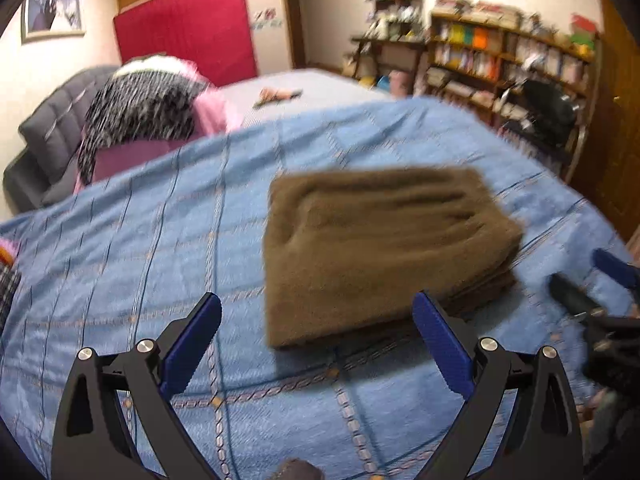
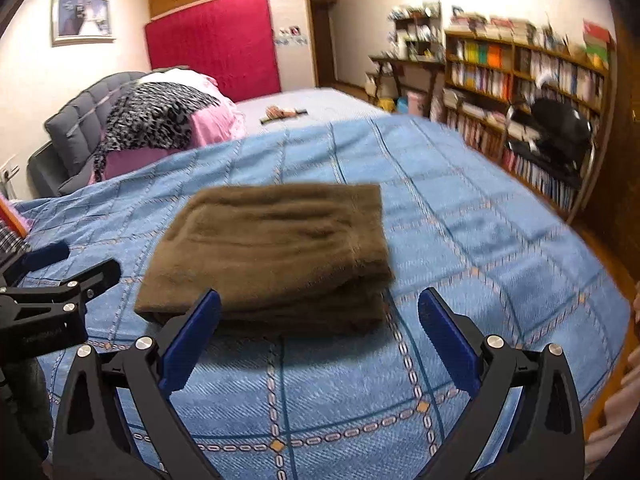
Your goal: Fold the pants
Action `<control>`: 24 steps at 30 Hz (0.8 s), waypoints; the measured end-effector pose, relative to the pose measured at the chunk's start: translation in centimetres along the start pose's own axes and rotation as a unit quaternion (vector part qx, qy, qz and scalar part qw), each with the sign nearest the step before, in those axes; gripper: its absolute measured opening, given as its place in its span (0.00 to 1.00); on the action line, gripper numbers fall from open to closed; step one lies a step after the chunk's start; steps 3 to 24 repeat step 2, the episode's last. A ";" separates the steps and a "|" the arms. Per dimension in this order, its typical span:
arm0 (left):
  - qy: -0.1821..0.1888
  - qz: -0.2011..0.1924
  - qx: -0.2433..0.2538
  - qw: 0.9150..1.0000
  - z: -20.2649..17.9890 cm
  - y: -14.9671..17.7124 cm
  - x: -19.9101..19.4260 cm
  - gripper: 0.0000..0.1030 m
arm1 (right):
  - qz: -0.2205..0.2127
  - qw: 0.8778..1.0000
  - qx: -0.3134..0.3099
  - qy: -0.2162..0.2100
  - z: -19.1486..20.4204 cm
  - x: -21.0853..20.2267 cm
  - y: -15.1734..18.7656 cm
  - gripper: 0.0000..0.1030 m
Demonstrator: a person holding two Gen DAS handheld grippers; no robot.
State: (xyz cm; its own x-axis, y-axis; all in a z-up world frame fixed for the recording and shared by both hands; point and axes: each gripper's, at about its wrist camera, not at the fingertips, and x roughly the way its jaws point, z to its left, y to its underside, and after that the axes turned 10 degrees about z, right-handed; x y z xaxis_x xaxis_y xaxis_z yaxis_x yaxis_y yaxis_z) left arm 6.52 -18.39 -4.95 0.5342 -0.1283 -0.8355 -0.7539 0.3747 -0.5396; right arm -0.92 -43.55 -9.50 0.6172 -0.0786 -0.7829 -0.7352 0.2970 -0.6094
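Observation:
Brown fleecy pants lie folded into a thick rectangular stack on the blue patterned bedspread. My left gripper is open, just short of the stack's near edge, with nothing between its blue pads. In the right wrist view the same folded pants sit right ahead. My right gripper is open too, its left pad at the stack's near edge, holding nothing. The right gripper's fingers show at the right edge of the left view, and the left gripper's fingers at the left edge of the right view.
A pile of leopard-print and pink bedding lies against a grey padded headboard at the far left. A small object rests on the far bed. Bookshelves and a dark chair stand along the right. The bed's edge drops off at right.

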 end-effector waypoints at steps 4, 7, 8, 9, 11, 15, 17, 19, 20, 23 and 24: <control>-0.009 0.028 -0.014 0.999 1.1 0.8 2.1 0.93 | 0.026 1.000 0.015 0.008 -0.9 1.7 0.8 0.97; -0.009 0.028 -0.014 0.999 1.1 0.8 2.1 0.93 | 0.026 1.000 0.015 0.008 -0.9 1.7 0.8 0.97; -0.009 0.028 -0.014 0.999 1.1 0.8 2.1 0.93 | 0.026 1.000 0.015 0.008 -0.9 1.7 0.8 0.97; -0.009 0.028 -0.014 0.999 1.1 0.8 2.1 0.93 | 0.026 1.000 0.015 0.008 -0.9 1.7 0.8 0.97; -0.009 0.028 -0.014 0.999 1.1 0.8 2.1 0.93 | 0.026 1.000 0.015 0.008 -0.9 1.7 0.8 0.97; -0.009 0.028 -0.014 0.999 1.1 0.8 2.1 0.93 | 0.026 1.000 0.015 0.008 -0.9 1.7 0.8 0.97; -0.009 0.028 -0.014 0.999 1.1 0.8 2.1 0.93 | 0.026 1.000 0.015 0.008 -0.9 1.7 0.8 0.97; -0.009 0.028 -0.014 0.999 1.1 0.8 2.1 0.93 | 0.026 1.000 0.015 0.008 -0.9 1.7 0.8 0.97; -0.009 0.028 -0.014 0.999 1.1 0.8 2.1 0.93 | 0.026 1.000 0.015 0.008 -0.9 1.7 0.8 0.97; -0.009 0.028 -0.014 0.999 1.1 0.8 2.1 0.93 | 0.026 1.000 0.015 0.008 -0.9 1.7 0.8 0.97; -0.009 0.028 -0.014 0.999 1.1 0.8 2.1 0.93 | 0.026 1.000 0.015 0.008 -0.9 1.7 0.8 0.97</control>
